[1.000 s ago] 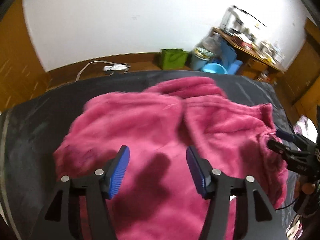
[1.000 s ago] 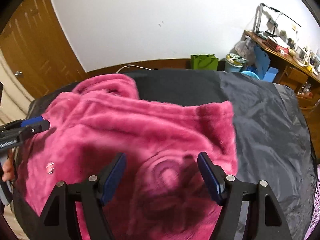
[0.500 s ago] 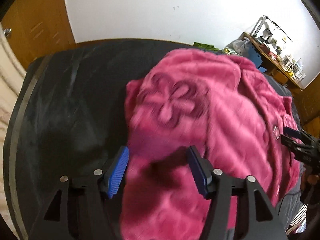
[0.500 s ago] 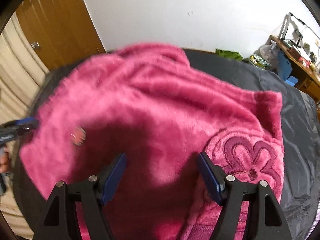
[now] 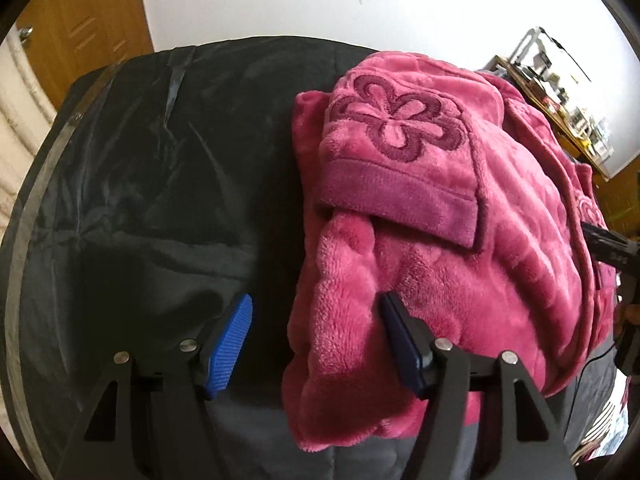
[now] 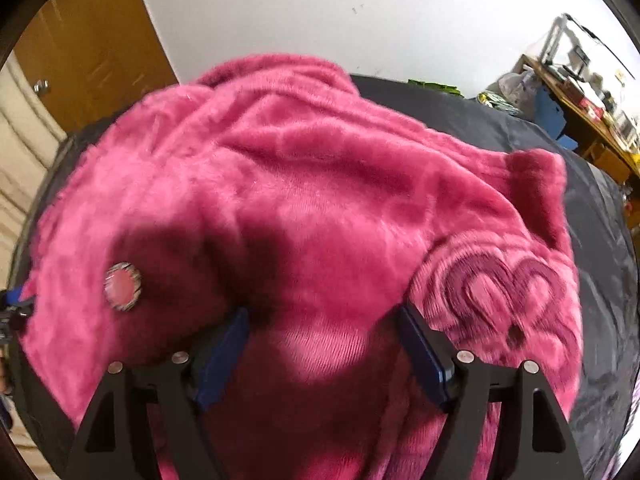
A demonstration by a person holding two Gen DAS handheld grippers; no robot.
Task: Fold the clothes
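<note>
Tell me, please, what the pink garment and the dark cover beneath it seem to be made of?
Pink garment: plush fleece, probably synthetic; deep fuzzy nap, soft matte sheen, stitched flower motif.
Dark cover: thin woven synthetic, perhaps nylon; slick, with shiny creases.

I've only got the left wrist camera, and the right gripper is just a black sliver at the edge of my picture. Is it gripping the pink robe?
Observer: No grip that I can see. The right gripper stands open, with the pink robe bulging up between its fingers.
Operator: Anything near it that I should watch for?
Observer: A round pink button with a glittery rim sits on the fleece, just beyond the finger on the left of that view.
Operator: And on the other side?
Observer: An embroidered flower lies right beside the other finger, on the part of the robe nearest the bare dark cover.
</note>
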